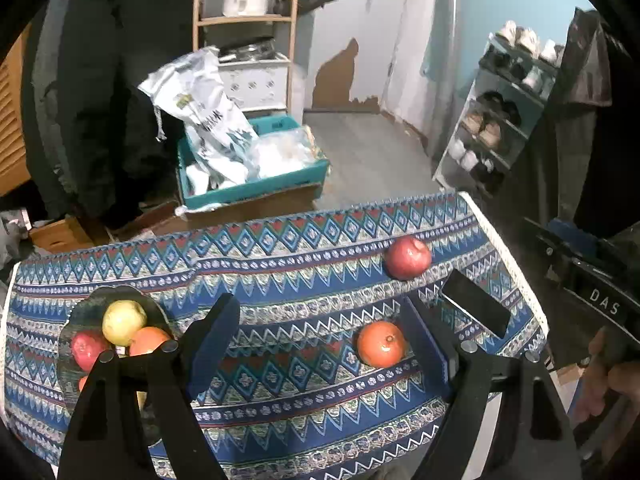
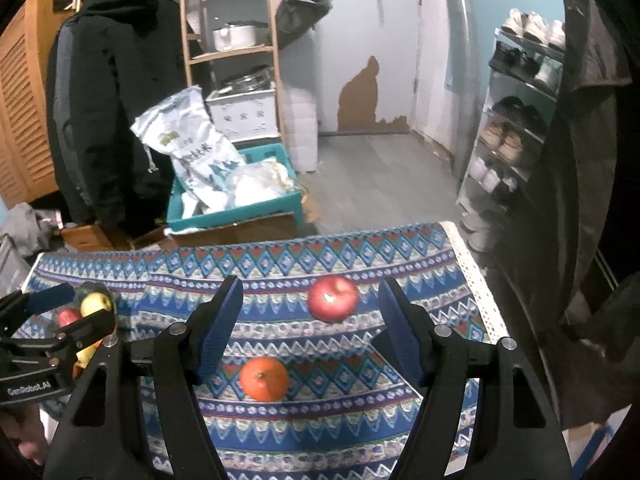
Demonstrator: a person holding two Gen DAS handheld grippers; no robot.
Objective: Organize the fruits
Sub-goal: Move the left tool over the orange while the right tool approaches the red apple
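I see two loose fruits on the patterned tablecloth [image 1: 280, 400]. The orange [image 1: 381, 344] lies on the cloth just inside my left gripper's [image 1: 320, 344] right finger, at about 3 o'clock from the midpoint of the gap; I cannot tell whether the pad touches it. The red apple [image 1: 407, 258] sits farther out, at roughly 1 o'clock from the orange, near the cloth's far right corner.

My left tongs are spread wide, holding nothing. My right gripper [image 2: 310, 328] is also spread wide and empty; in its view the apple [image 2: 333, 298] lies between the fingertips, closer to the right one, apart from both, while the orange [image 2: 264, 378] rests at 7 o'clock from the apple, just beside the left finger.

At 9 o'clock on the cloth stands a dark plate [image 1: 80, 312] piled with fruit: a yellow-green apple [image 1: 123, 322] on top, a red apple [image 1: 87, 349] at its 8 o'clock and an orange fruit [image 1: 149, 341] at its 4 o'clock, all touching.

Beyond the table I see a teal crate [image 1: 256, 192] with white bags, a wooden shelf [image 1: 244, 20], and a shoe rack [image 1: 496, 120] at 2 o'clock.
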